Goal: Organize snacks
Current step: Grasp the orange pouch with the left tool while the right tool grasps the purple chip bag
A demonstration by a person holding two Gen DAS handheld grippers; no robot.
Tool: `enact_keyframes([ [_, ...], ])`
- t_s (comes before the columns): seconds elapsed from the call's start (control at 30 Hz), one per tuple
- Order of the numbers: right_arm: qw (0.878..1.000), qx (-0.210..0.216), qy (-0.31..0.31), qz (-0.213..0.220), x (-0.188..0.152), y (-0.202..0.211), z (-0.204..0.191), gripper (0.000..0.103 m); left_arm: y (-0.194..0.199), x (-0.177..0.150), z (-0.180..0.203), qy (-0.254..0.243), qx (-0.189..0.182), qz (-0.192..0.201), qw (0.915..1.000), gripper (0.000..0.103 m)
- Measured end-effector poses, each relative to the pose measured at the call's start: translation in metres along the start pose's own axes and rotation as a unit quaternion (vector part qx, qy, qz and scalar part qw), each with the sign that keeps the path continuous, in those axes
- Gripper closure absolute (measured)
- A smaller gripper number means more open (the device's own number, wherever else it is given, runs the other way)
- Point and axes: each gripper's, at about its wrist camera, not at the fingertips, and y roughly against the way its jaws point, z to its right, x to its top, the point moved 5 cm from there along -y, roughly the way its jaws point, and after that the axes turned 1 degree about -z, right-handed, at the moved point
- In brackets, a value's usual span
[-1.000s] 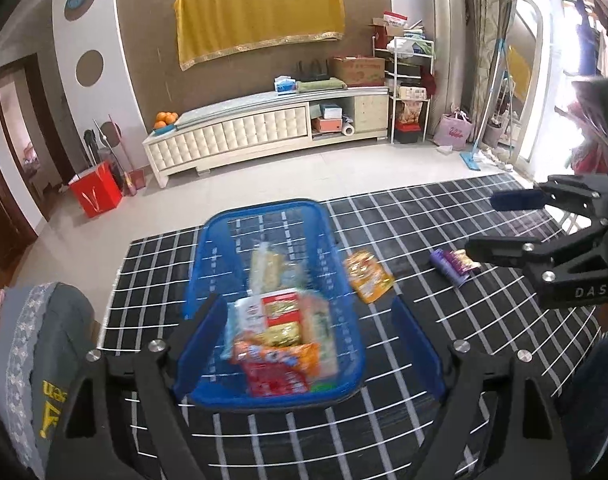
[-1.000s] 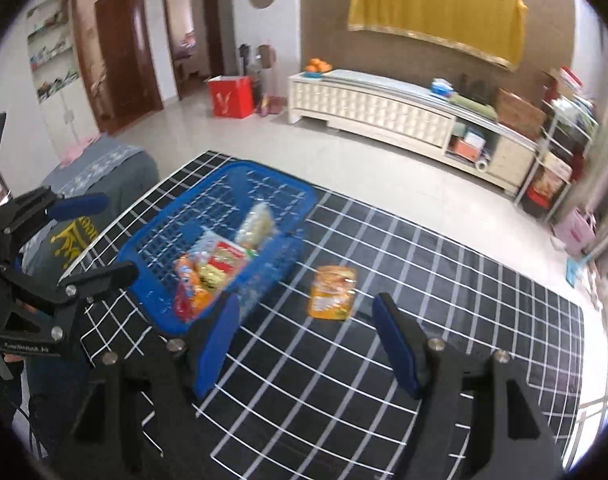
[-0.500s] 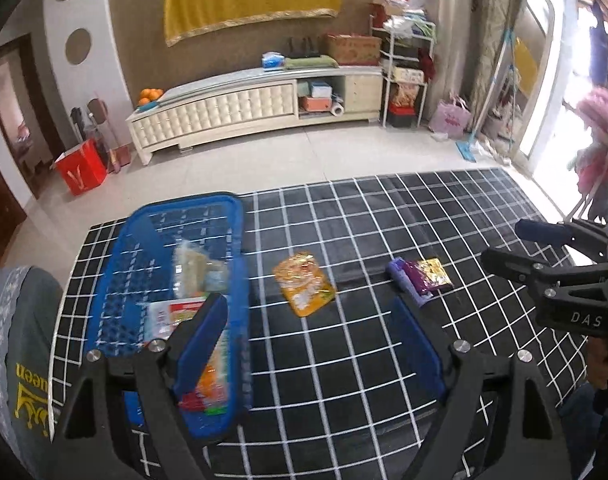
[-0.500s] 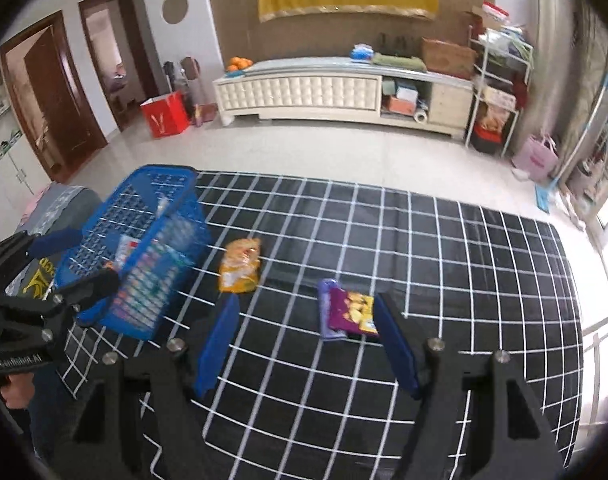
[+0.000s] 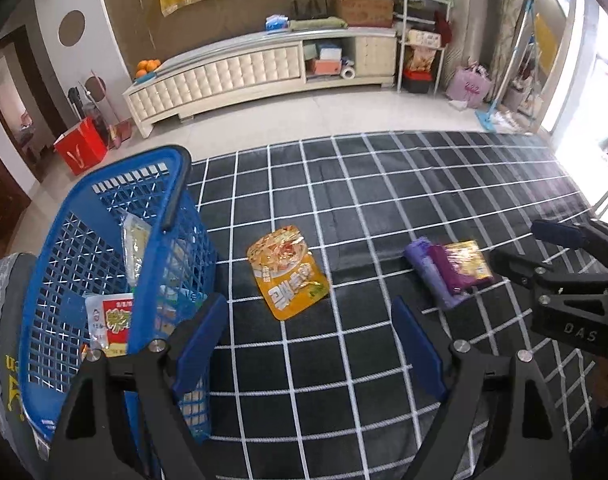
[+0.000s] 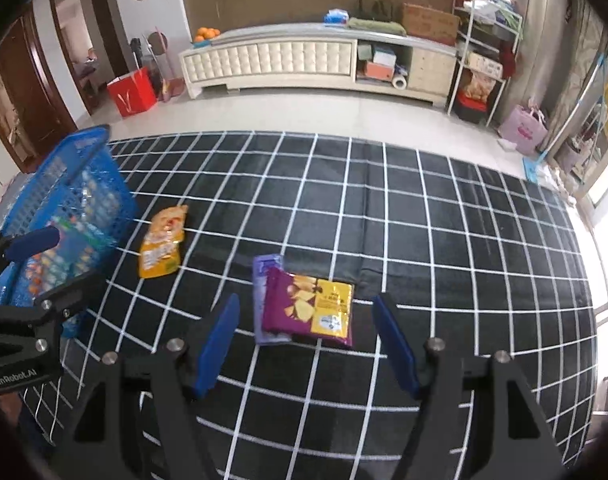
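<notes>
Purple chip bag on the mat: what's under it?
A lighter purple packet lies under the purple chip bag, sticking out along its left edge. The rest of that packet is covered.

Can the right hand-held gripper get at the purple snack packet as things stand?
Probably yes. The right hand-held gripper is open and empty, with the purple snack packet lying flat on the grid mat just ahead and nothing between them.
</notes>
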Motion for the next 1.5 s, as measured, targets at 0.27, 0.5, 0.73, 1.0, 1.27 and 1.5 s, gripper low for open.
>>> enact_keyframes([
  [0.27, 1.000, 0.006, -0.002, -0.015, 0.011, -0.028, 0.000, 0.030, -0.046, 0.010, -0.004, 0.014, 0.006, -0.025, 0.9996, 0.021],
  [0.5, 0.999, -0.009, 0.015, -0.042, 0.019, -0.054, -0.009, 0.030, -0.080, 0.011, -0.015, 0.053, 0.000, -0.048, 0.9974, 0.021],
  [0.73, 0.999, -0.010, 0.015, -0.051, 0.023, -0.069, -0.008, 0.030, -0.110, 0.019, -0.018, 0.048, 0.008, -0.065, 0.9967, 0.021],
  [1.0, 0.999, -0.002, 0.007, -0.049, 0.024, -0.068, 0.001, 0.030, -0.136, 0.026, -0.020, 0.074, 0.050, -0.090, 0.9919, 0.020],
  [1.27, 0.999, -0.001, -0.019, -0.048, 0.021, -0.059, 0.022, 0.029, -0.124, 0.026, -0.019, 0.100, 0.011, -0.086, 0.9912, 0.064],
  [1.5, 0.998, 0.003, -0.035, -0.058, 0.009, -0.053, 0.029, 0.029, -0.112, 0.011, 0.003, 0.076, -0.040, -0.087, 0.9925, 0.080],
])
